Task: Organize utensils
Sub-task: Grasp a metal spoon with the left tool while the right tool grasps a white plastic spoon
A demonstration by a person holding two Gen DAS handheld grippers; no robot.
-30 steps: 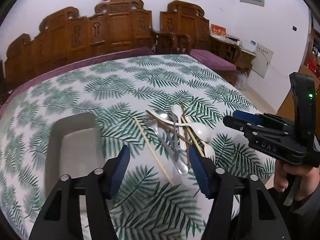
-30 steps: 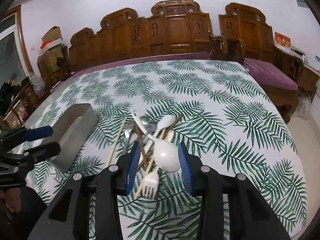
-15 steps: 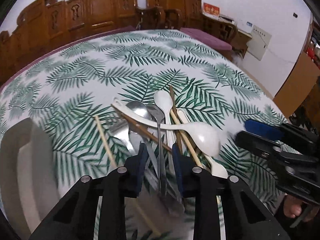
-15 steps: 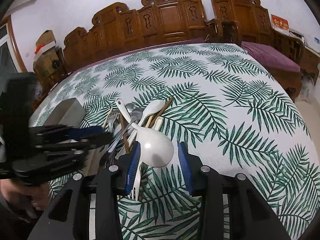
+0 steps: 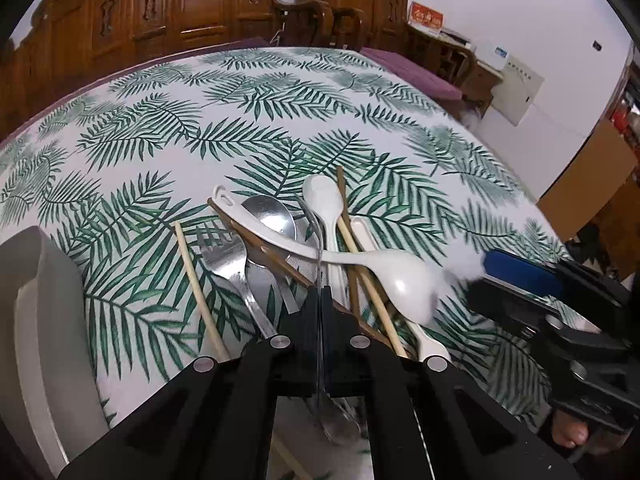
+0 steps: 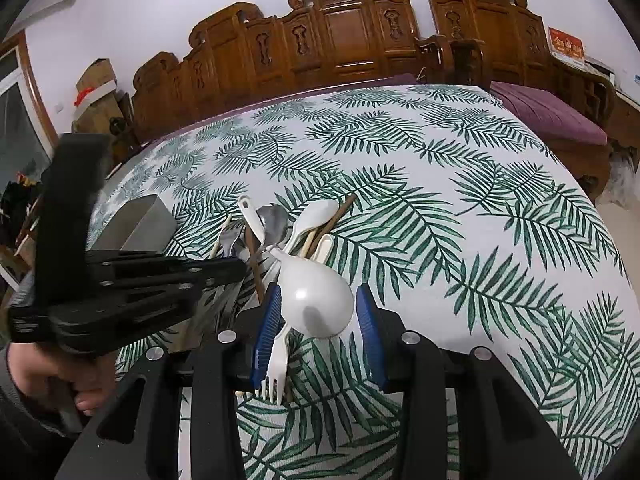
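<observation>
A heap of utensils lies on the leaf-print tablecloth [image 5: 248,120]: a metal fork [image 5: 224,252], a big metal spoon [image 5: 268,216], white plastic spoons, pale and brown chopsticks, and a white plastic fork [image 6: 276,368]. My left gripper [image 5: 320,296] is shut on the thin handle of a metal spoon, whose bowl [image 5: 336,424] shows under the fingers. In the right wrist view the left gripper [image 6: 224,270] reaches in from the left. My right gripper [image 6: 318,324] stands open, its blue pads either side of the white ladle's bowl [image 6: 316,300].
A grey rectangular holder [image 5: 40,320] stands left of the heap, also visible as the grey holder [image 6: 140,224] behind the left gripper. Carved wooden chairs [image 6: 340,40] line the table's far side. A person's hand [image 6: 52,376] grips the left tool.
My left gripper came forward and down onto the heap and shut on the metal spoon's handle. The right gripper sank a little around the white ladle's bowl, its jaws unchanged.
</observation>
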